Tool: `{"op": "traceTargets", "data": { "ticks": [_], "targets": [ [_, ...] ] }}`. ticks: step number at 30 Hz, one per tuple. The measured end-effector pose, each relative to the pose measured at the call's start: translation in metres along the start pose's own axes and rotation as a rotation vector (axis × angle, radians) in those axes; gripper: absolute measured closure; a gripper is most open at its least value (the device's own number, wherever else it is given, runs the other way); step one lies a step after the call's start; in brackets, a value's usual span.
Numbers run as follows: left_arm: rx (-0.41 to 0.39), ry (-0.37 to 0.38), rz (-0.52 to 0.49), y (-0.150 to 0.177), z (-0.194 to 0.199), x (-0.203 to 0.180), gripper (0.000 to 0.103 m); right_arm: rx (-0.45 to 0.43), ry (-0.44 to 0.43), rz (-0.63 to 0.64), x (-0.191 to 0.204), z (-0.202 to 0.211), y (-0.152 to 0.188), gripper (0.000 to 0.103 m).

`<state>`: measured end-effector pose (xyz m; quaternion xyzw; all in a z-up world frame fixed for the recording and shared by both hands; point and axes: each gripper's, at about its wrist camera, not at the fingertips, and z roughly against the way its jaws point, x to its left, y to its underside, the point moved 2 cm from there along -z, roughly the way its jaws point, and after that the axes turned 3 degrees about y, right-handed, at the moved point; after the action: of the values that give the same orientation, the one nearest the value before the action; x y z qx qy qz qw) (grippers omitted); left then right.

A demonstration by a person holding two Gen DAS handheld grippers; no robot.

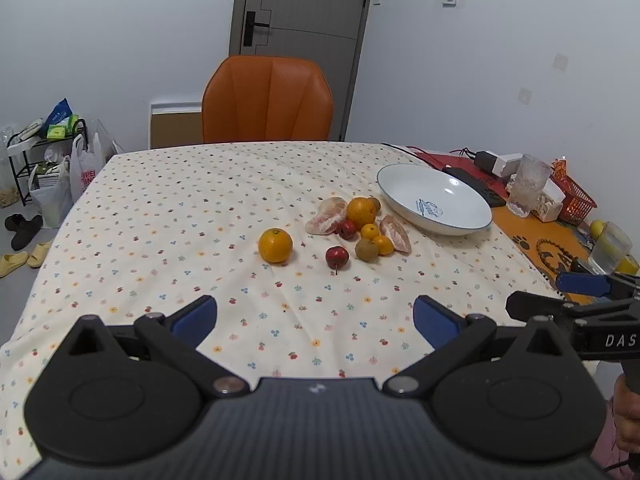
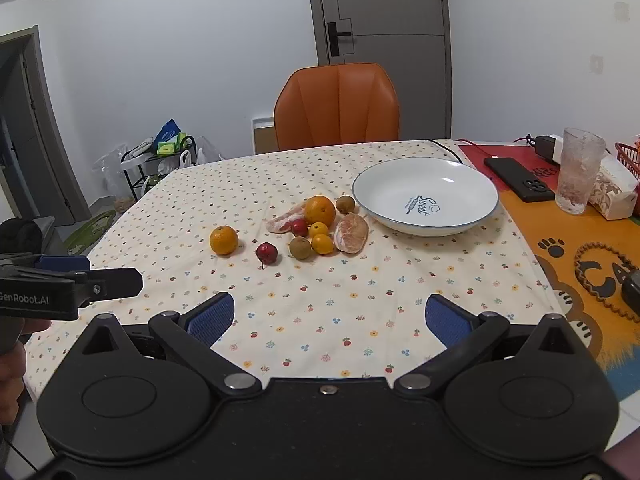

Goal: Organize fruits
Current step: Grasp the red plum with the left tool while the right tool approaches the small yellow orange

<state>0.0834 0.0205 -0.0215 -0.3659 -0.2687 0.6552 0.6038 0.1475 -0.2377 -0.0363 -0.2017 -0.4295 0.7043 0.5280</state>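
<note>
On the floral-dotted cream tablecloth all the fruit sits loose, w/ nothing in the white blue-rimmed ceramic bowl yet, so I judge the job as basically not started. The bowl sits just right of the pile, near the table's far-right part.

What I count: a lone round orange off to the left, apart from the rest; a small red apple-like fruit between it and the cluster; then the cluster itself: a bigger orange, two peeled pinkish pomelo segments, two small yellow-orange citrus, a second little red fruit and two brown kiwis, most touching each other.

My left gripper hovers low over the near cloth, tongs spread wide, holding nothing. My right gripper is the same: spread, empty, well short of the fruit.

Left to do, I reckon: every piece, approx. ten items, assuming the bowl is the target. Pomelo segments look soft, so go easy w/ the squeeze.
</note>
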Motion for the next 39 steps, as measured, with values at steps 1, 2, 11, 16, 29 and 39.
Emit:
{"op": "traceTargets", "data": {
  "ticks": [1, 2, 11, 16, 29, 39],
  "targets": [
    [-0.001, 0.002, 0.000, -0.001, -0.002, 0.001, 0.000, -0.001, 0.000, -0.002, -0.001, -0.002, 0.000, 0.000],
    [-0.002, 0.004, 0.000, -0.001, -0.004, 0.001, 0.000, -0.002, 0.000, -0.003, -0.002, -0.004, 0.000, 0.000],
    [0.011, 0.023, 0.018, -0.005, -0.033, 0.004, 0.001, 0.042, -0.023, -0.023, -0.016, -0.033, 0.004, 0.000],
    [0.018, 0.037, 0.033, -0.007, -0.052, 0.007, 0.002, 0.042, -0.051, -0.028, -0.018, -0.050, 0.003, 0.000],
    [0.057, 0.072, 0.084, -0.020, -0.099, 0.020, 0.036, 0.071, -0.131, -0.048, -0.014, -0.099, -0.010, 0.043],
    [0.077, 0.110, 0.097, -0.029, -0.132, 0.015, 0.046, 0.098, -0.175, -0.064, -0.014, -0.132, -0.022, 0.061]
  ]
}}
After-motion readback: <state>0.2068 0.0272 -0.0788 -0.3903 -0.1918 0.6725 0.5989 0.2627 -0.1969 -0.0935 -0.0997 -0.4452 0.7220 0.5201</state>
